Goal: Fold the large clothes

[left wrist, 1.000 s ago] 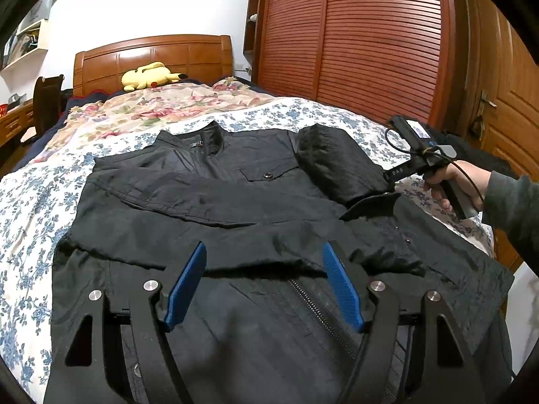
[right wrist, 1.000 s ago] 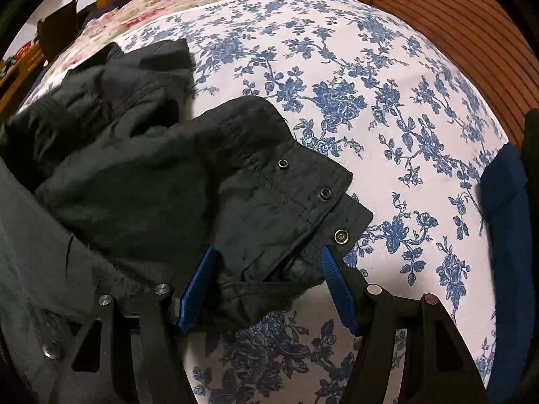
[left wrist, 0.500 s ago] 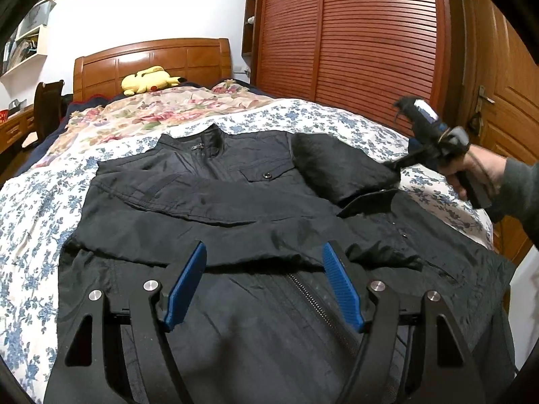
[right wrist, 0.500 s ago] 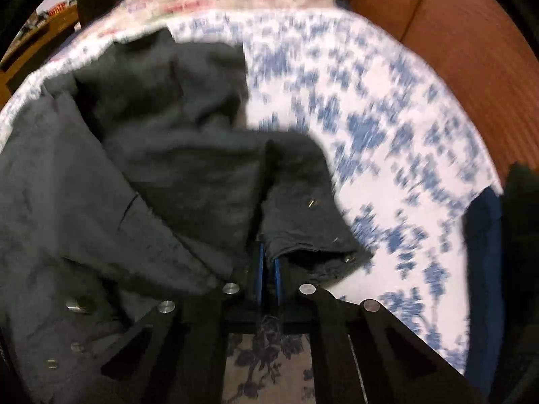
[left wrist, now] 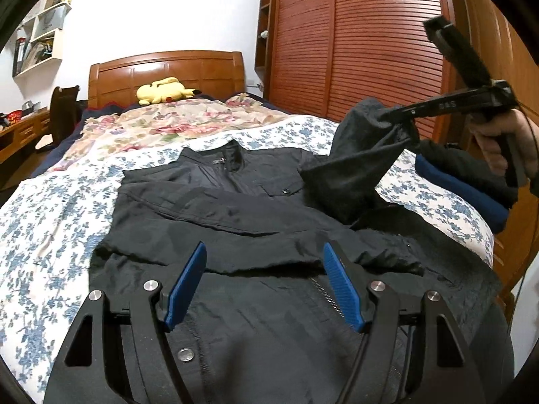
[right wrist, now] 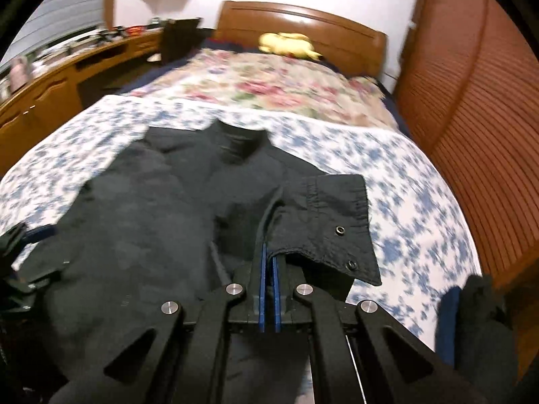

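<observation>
A black jacket [left wrist: 235, 222] lies front up on the bed [left wrist: 50, 222], collar toward the headboard, one sleeve folded across its chest. My left gripper [left wrist: 262, 279] is open and empty, just above the jacket's lower front by the zipper. My right gripper [right wrist: 268, 262] is shut on the cuff of the other sleeve [right wrist: 323, 222], the snap-button end hanging to its right. In the left wrist view the right gripper [left wrist: 394, 118] holds that sleeve [left wrist: 350, 168] lifted above the jacket's right shoulder.
A yellow plush toy [left wrist: 165, 89] lies at the wooden headboard [left wrist: 168, 70]. A floral quilt [left wrist: 175, 124] covers the far bed. Folded dark and blue clothes [left wrist: 471, 181] sit at the bed's right edge. Wooden wardrobe doors [left wrist: 370, 50] stand right, a desk [right wrist: 50, 91] left.
My right gripper closed on the sleeve cuff and raised it off the bed, swinging toward the jacket. My left gripper stayed open over the jacket's lower front.
</observation>
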